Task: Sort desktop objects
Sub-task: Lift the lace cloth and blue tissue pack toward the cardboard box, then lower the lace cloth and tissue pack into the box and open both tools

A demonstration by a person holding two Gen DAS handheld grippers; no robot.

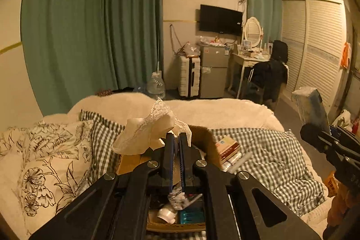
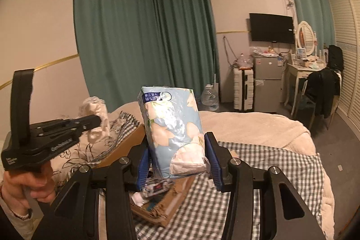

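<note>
tissue pack [image 2: 174, 134]: upright, grasped by my right gripper [image 2: 177, 161] above cardboard box [image 2: 157, 213] | lace cloth [image 1: 148, 134]: pinched in my clenched left gripper [image 1: 176, 143], left of pack | box: on checked bedding [image 2: 258, 172]

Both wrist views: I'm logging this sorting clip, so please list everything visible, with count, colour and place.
Tissue pack: one, pale blue with flowers, upright in the right gripper.
Lace cloth: one, cream, pinched in the left gripper.
Cardboard box: one, brown, on the bed under both grippers, holding small items.
Books: a small stack, beside the box.
Bed: one, cream blanket, checked and floral bedding.
Curtains: green, far wall.
Television: one, black, wall.
Fridge: one, grey, below the television.
Suitcase: one, white, beside the fridge.
Left gripper: black, jaws shut.
Right gripper: black, jaws on the pack.
Hand: one, on the left gripper's handle.
</note>
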